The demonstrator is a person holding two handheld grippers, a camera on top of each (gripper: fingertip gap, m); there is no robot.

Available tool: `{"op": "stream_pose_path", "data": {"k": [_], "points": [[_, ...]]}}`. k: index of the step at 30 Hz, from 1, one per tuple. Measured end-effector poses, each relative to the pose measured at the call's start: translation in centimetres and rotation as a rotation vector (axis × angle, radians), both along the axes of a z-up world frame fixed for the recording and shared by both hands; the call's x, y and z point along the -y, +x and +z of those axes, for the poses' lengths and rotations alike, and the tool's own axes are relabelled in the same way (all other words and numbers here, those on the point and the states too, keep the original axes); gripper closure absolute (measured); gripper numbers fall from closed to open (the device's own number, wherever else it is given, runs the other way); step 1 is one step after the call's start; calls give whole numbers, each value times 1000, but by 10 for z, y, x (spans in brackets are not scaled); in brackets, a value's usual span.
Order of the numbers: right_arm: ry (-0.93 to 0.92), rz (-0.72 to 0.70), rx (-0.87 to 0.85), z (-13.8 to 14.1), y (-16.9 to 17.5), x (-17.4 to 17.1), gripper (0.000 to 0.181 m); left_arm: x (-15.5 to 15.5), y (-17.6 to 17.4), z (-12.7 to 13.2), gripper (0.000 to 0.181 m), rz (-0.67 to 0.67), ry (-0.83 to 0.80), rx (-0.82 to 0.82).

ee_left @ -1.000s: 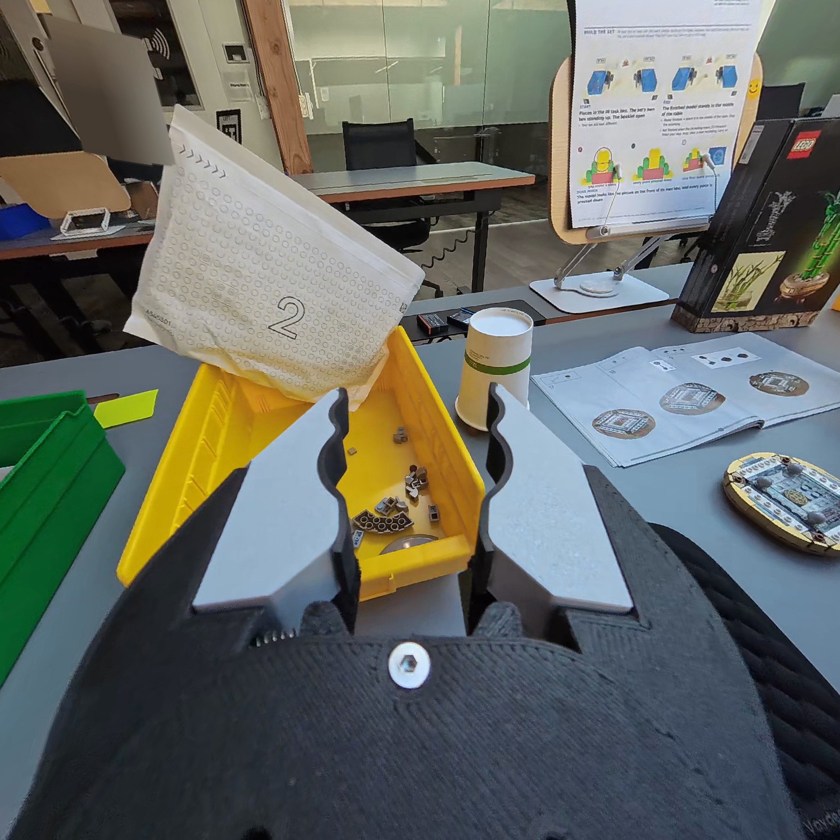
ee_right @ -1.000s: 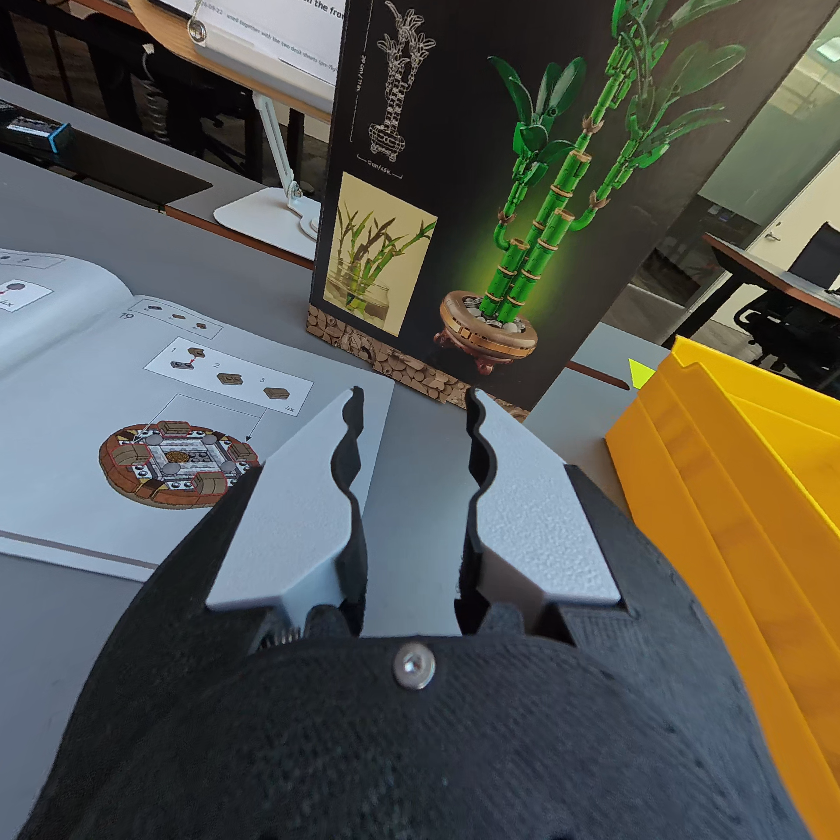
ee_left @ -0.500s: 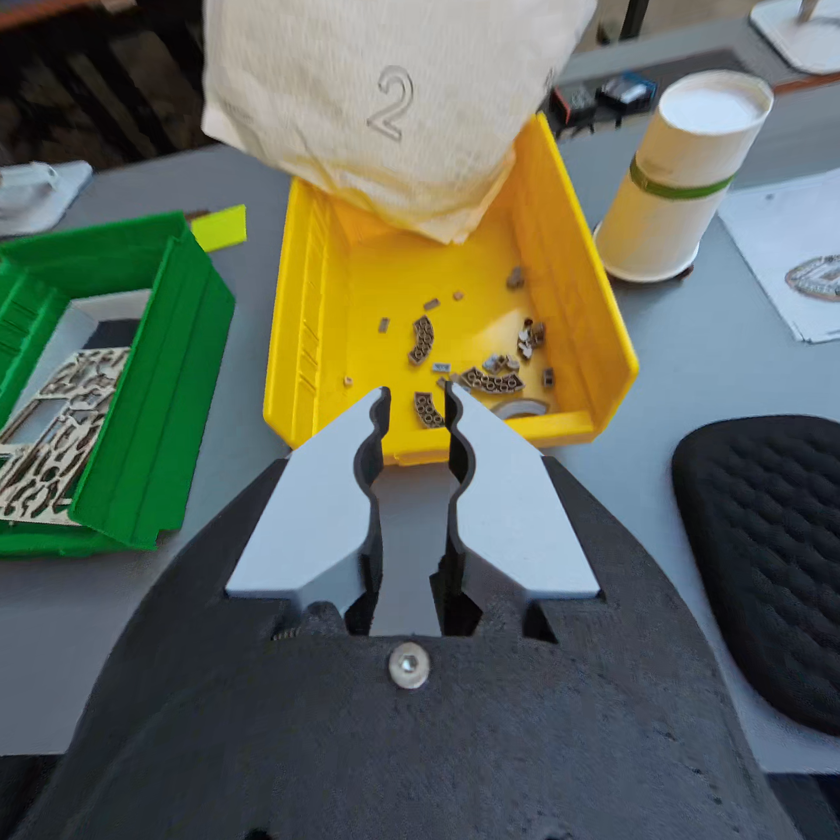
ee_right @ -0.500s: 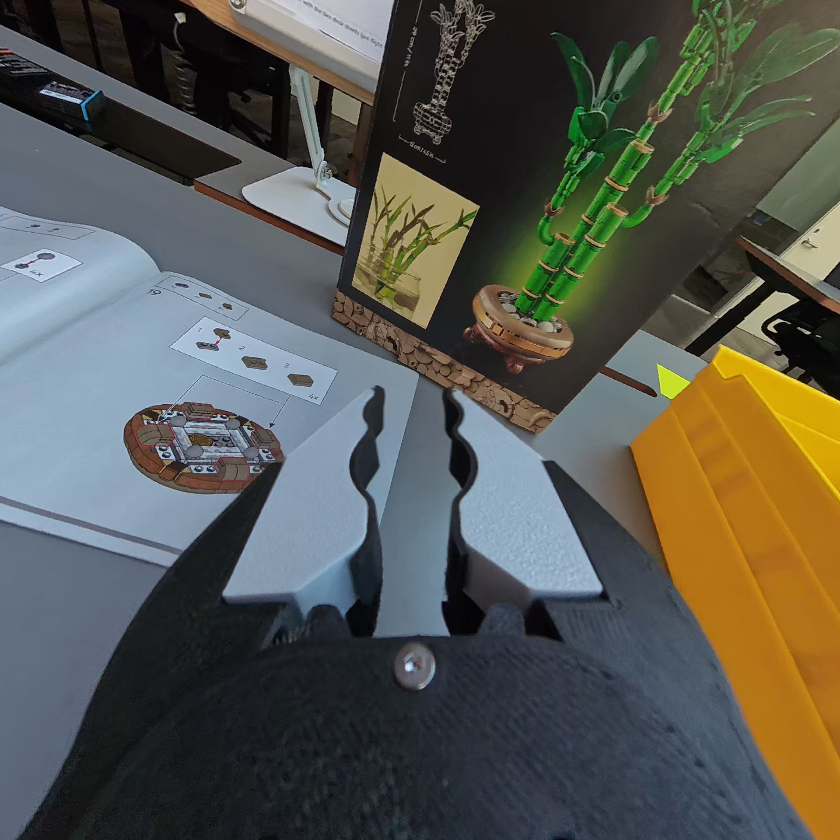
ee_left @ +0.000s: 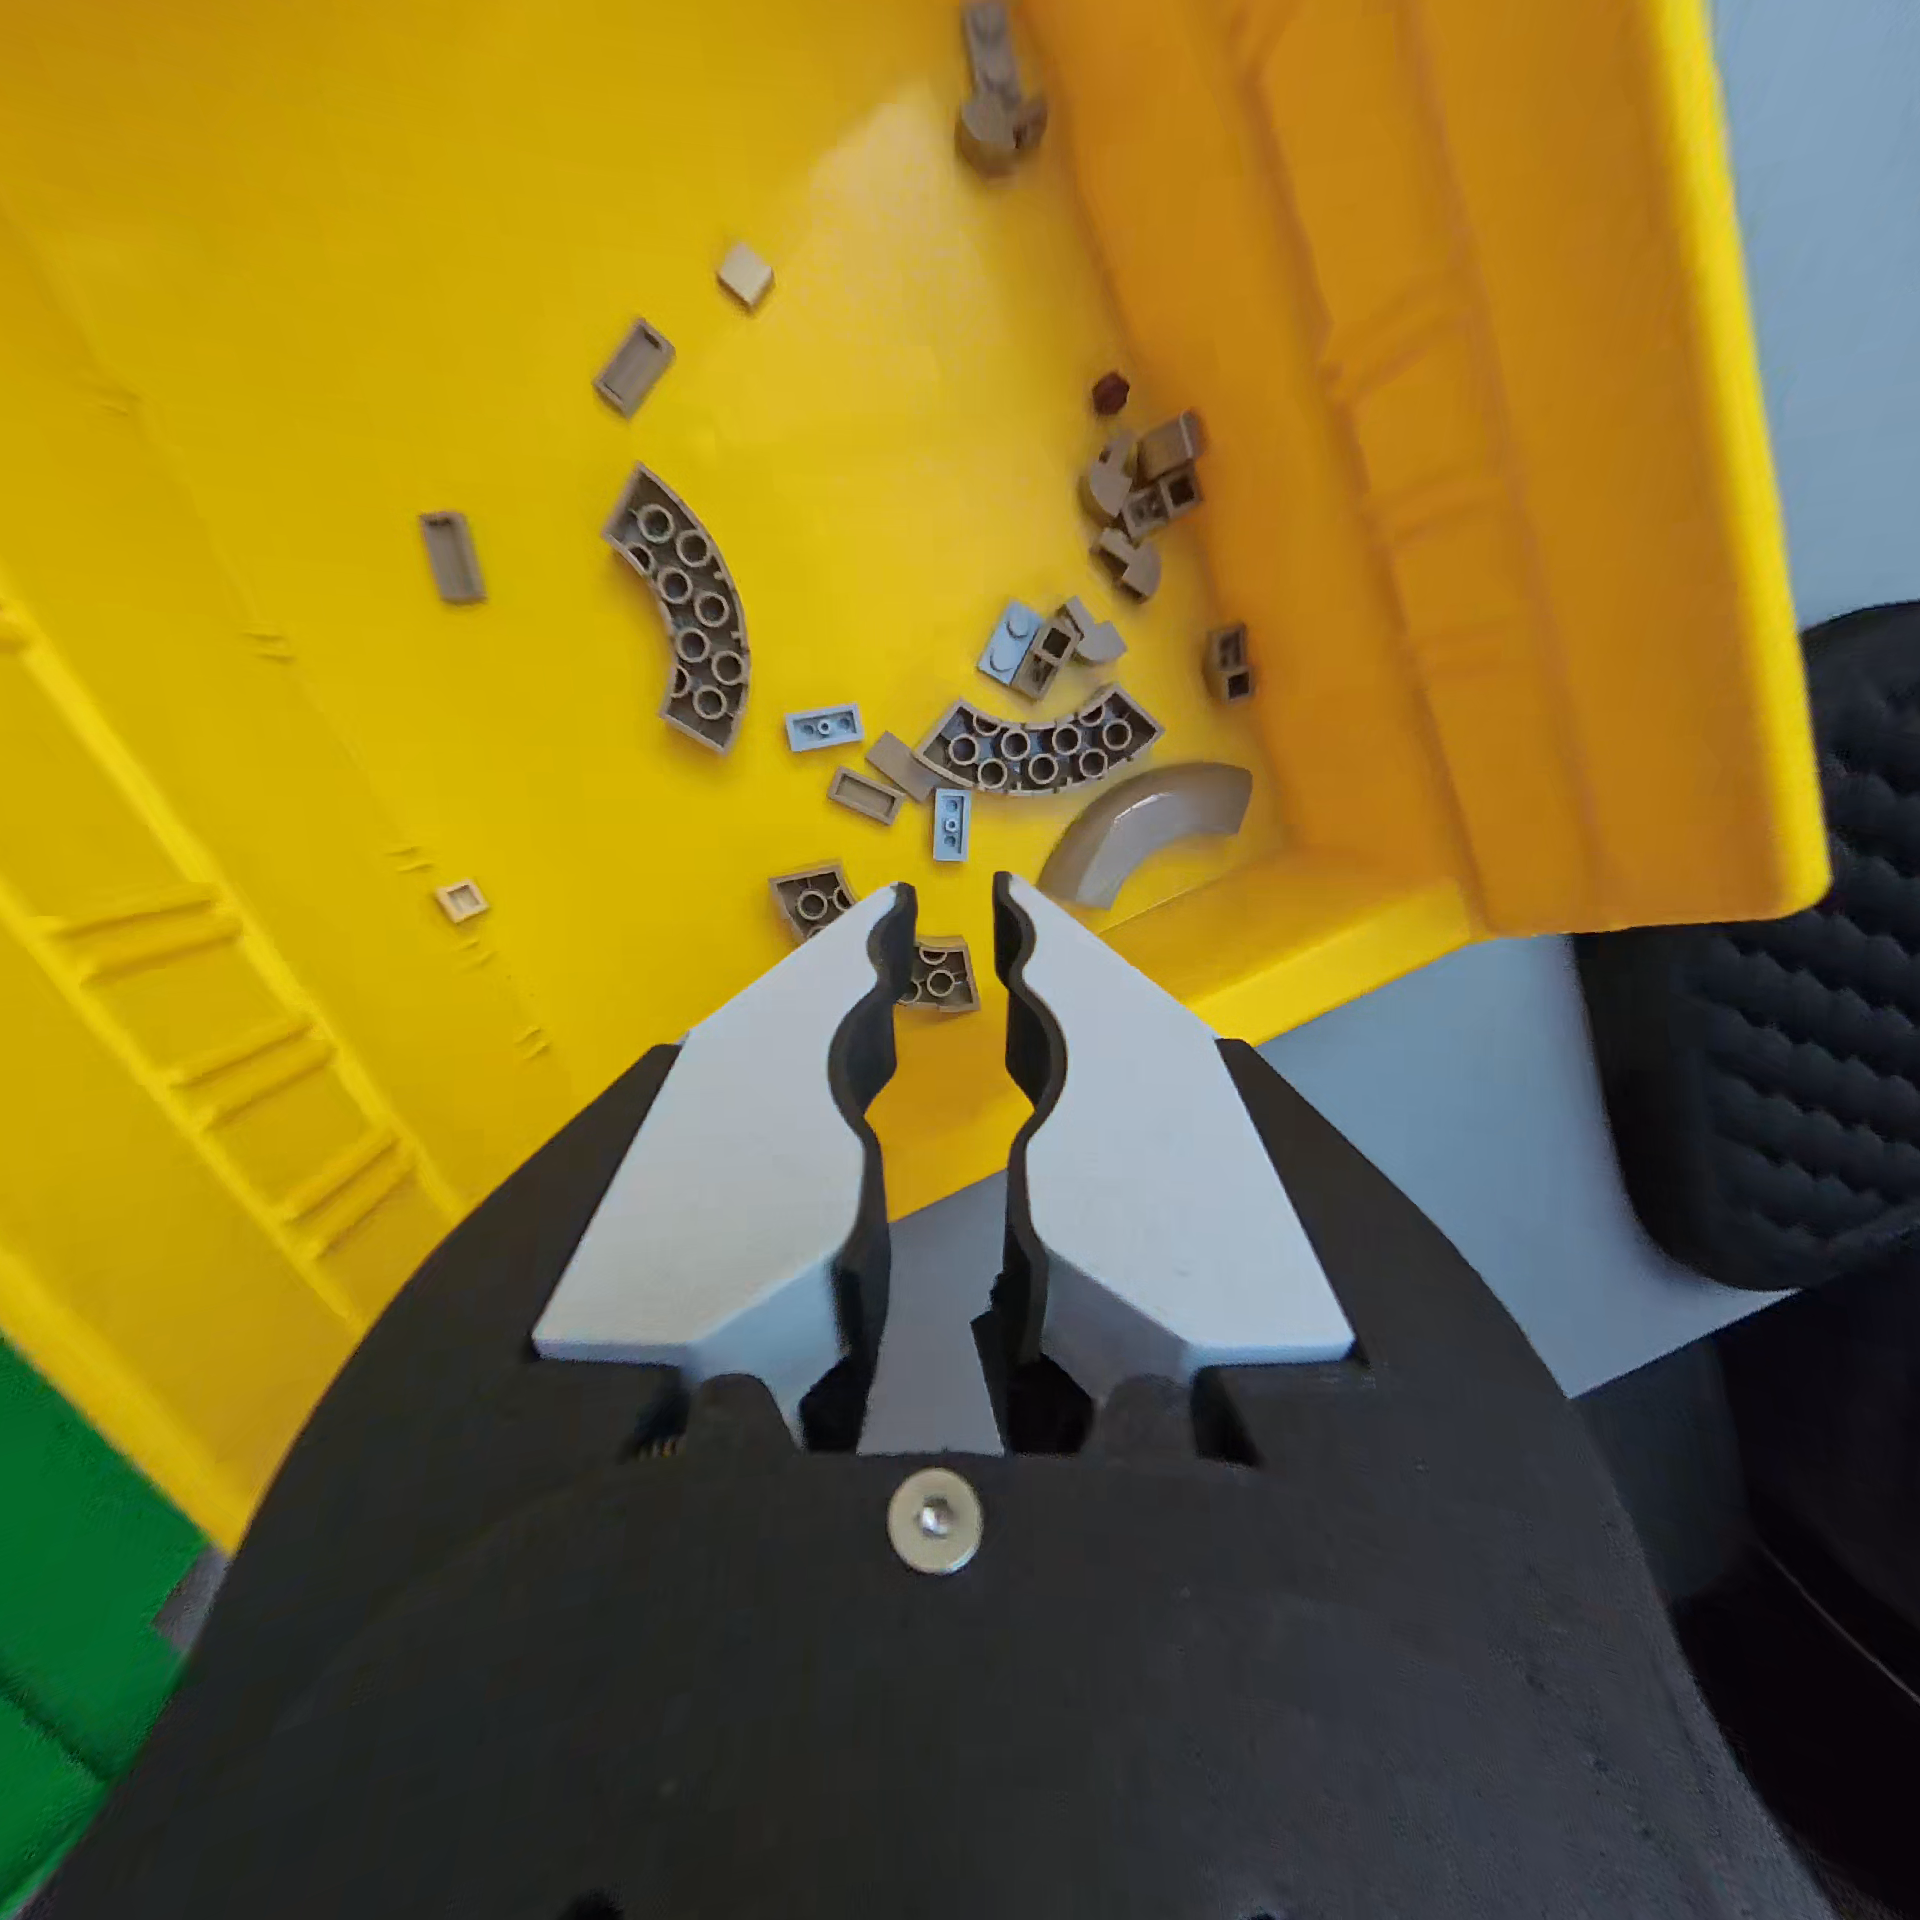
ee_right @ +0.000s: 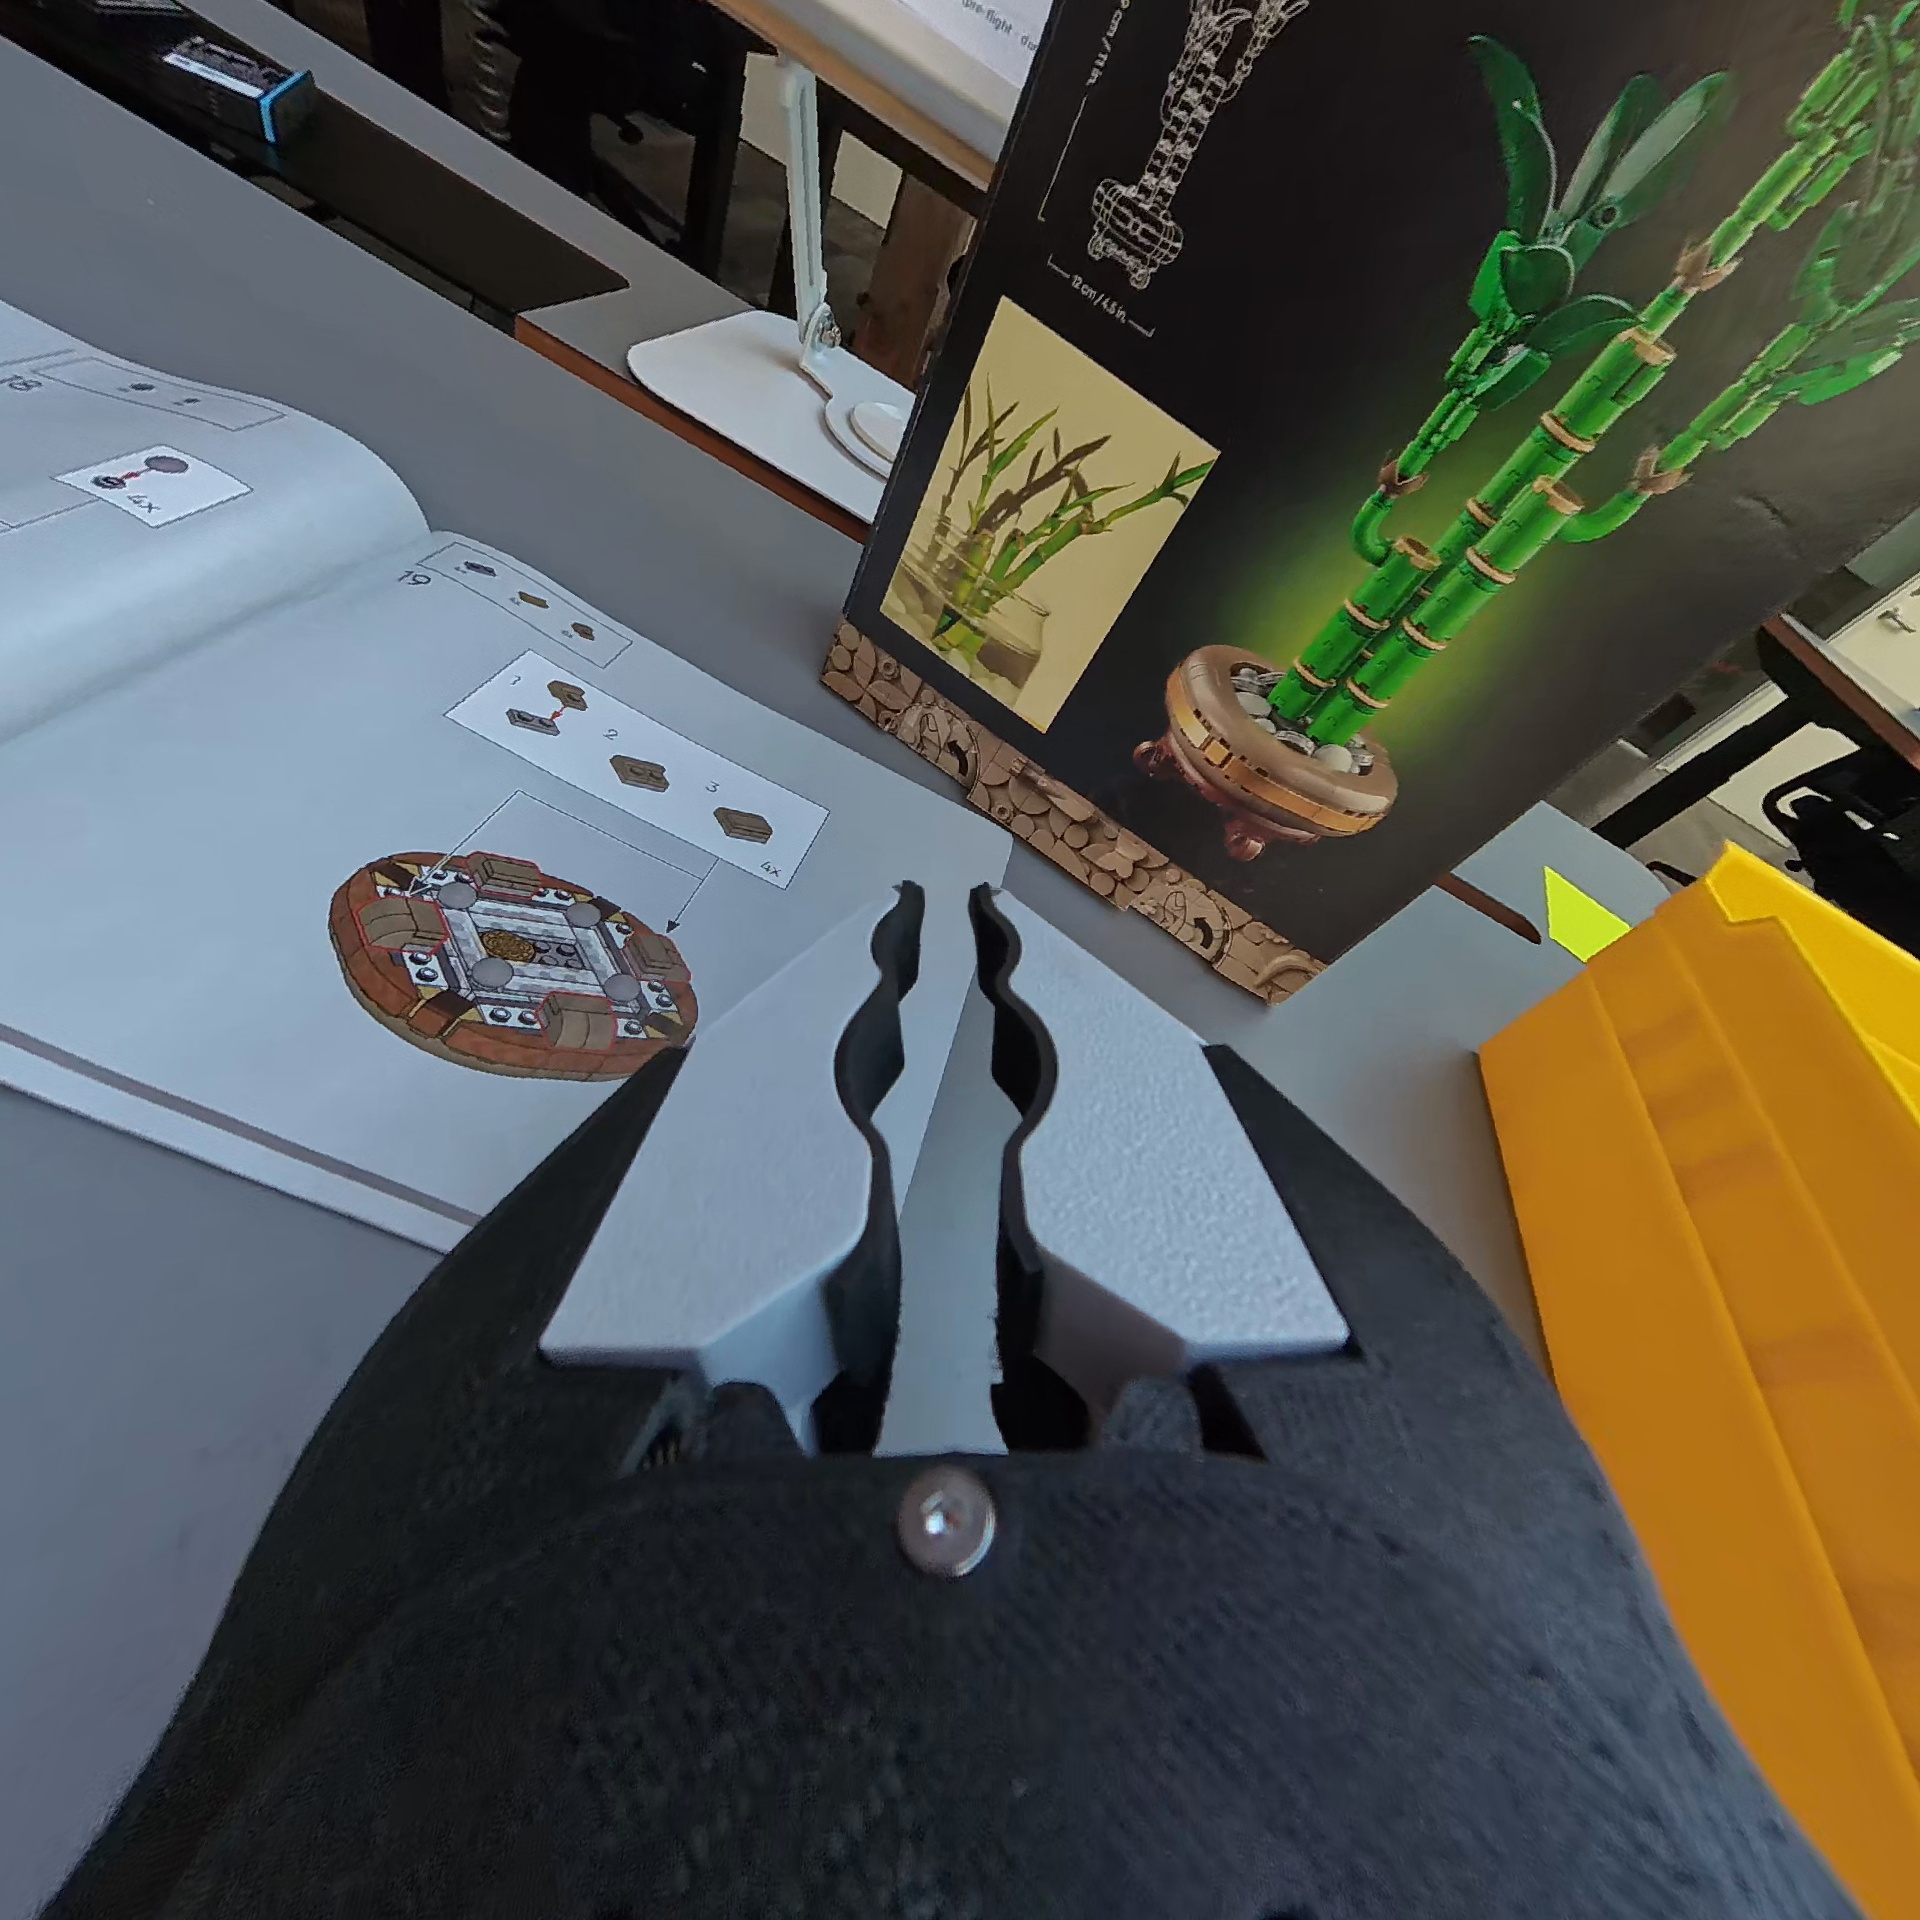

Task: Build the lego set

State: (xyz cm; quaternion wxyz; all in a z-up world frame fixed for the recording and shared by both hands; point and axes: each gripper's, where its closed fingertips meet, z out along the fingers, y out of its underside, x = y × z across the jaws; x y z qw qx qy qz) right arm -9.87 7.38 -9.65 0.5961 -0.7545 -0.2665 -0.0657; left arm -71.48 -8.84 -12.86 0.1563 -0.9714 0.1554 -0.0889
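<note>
Since a moment ago my left claw point(ee_left: 945, 896) has dropped from above the table down into the yellow bin point(ee_left: 1538, 520), and its jaws have drawn closer; they now stand a narrow gap apart, pinching nothing. Between and just under the fingertips lies a tan curved lego piece point(ee_left: 940, 977), studs-side down, partly hidden by my left finger. Ahead on the bin floor lie two more curved tan pieces point(ee_left: 686, 613), a smooth tan arch point(ee_left: 1143, 826), small grey plates point(ee_left: 824, 726) and a cluster of little tan bricks point(ee_left: 1143, 488). A green bin point(ee_left: 73, 1538) shows at the lower left.

My right claw point(ee_right: 945, 899) has also narrowed, a slim gap left between its tips, empty, above the grey table point(ee_right: 208, 1351). Before it lie the open instruction booklet point(ee_right: 260, 790) and the upright lego box point(ee_right: 1351, 416); another yellow bin point(ee_right: 1714, 1247) sits to the right.
</note>
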Motion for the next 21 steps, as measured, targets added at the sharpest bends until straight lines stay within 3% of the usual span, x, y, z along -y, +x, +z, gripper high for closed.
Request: {"op": "stream_pose_path", "data": {"k": [1,12,21], "points": [[2,-1,4,0,0,0,172,1,0,-7,165,-17,-40,-8],[4,-2,-1,0,0,0,168,-2,8,-29,162,-101,-128,-105],[2,10,-20,1,-1,0,168,-1,9,-32,163,-108,-194,-123]]}}
